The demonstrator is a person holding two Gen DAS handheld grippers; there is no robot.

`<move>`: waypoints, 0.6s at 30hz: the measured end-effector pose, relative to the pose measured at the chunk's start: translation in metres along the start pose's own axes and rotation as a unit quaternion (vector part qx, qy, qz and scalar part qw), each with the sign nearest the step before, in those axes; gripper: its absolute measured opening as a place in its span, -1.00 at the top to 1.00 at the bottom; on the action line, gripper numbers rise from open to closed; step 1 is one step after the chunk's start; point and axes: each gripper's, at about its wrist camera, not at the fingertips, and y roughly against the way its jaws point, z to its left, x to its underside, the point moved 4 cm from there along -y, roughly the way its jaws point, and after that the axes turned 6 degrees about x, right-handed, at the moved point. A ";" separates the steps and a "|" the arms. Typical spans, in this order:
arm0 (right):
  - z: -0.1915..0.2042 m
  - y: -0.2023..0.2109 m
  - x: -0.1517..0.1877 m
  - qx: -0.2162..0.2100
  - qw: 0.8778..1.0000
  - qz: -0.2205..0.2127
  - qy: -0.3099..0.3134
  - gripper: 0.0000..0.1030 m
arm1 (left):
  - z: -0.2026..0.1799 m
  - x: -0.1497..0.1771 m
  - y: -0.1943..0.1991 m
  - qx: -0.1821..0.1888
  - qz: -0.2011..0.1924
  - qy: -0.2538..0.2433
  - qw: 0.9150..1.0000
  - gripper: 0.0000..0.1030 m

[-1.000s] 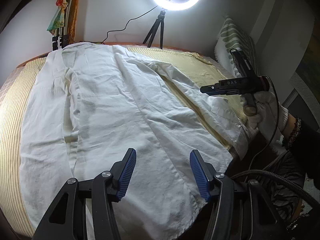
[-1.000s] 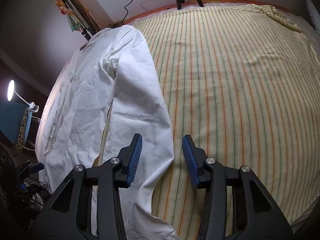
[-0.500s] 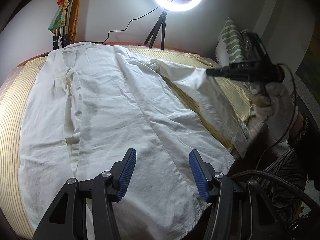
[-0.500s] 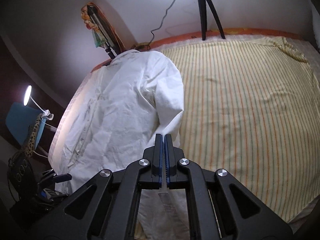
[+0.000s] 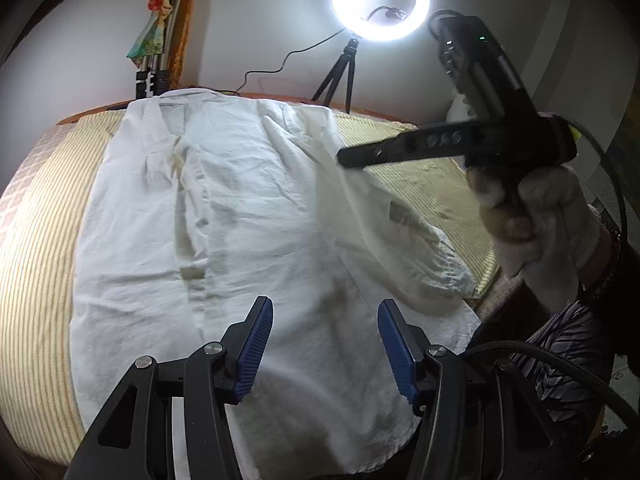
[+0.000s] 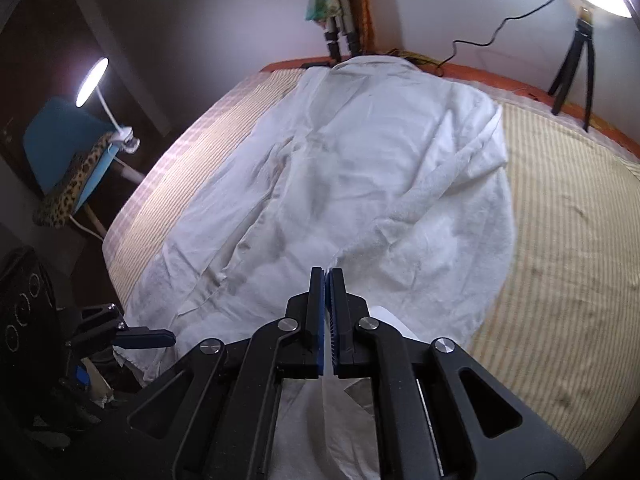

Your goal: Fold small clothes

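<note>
A white shirt (image 5: 248, 216) lies spread on the striped bed (image 5: 36, 240), collar toward the far wall and hem at the near edge, its front placket running down the middle. The fold has barely begun. The right gripper (image 6: 328, 280) has its jaws pressed together on the cloth of the right sleeve (image 5: 400, 224), which it holds lifted off the bed and draped across toward the body of the shirt; from the left wrist view the sleeve hangs in a slack sheet below the tool, its cuff end trailing near the bed's edge. Exactly which part of the sleeve is pinched is hard to tell, since the cloth vanishes between the pads, but it looks like a point some way up from the cuff. The left gripper (image 5: 324, 344) hovers over the hem with its jaws spread wide and nothing between them. As for what remains: this sleeve is not yet laid flat on the shirt's front, the other side looks untouched, and the body has no lengthwise or crosswise fold in it. So nearly the whole job is left, with only the first sleeve in hand.
</note>
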 end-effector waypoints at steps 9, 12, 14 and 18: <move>0.028 -0.035 0.009 -0.027 0.997 0.056 0.033 0.62 | 0.022 0.011 0.014 -0.014 -0.002 0.028 0.999 -0.08; 0.015 -0.001 0.005 -0.056 0.998 0.015 0.004 0.10 | 0.024 0.012 0.020 -0.016 -0.008 0.029 0.999 -0.08; -0.003 0.025 0.009 -0.051 0.998 -0.018 -0.014 -0.01 | 0.024 0.011 0.022 -0.016 -0.011 0.028 0.999 -0.08; -0.055 0.045 0.032 -0.009 0.996 -0.032 -0.081 -0.03 | 0.023 0.009 0.021 -0.012 -0.011 0.025 1.000 -0.08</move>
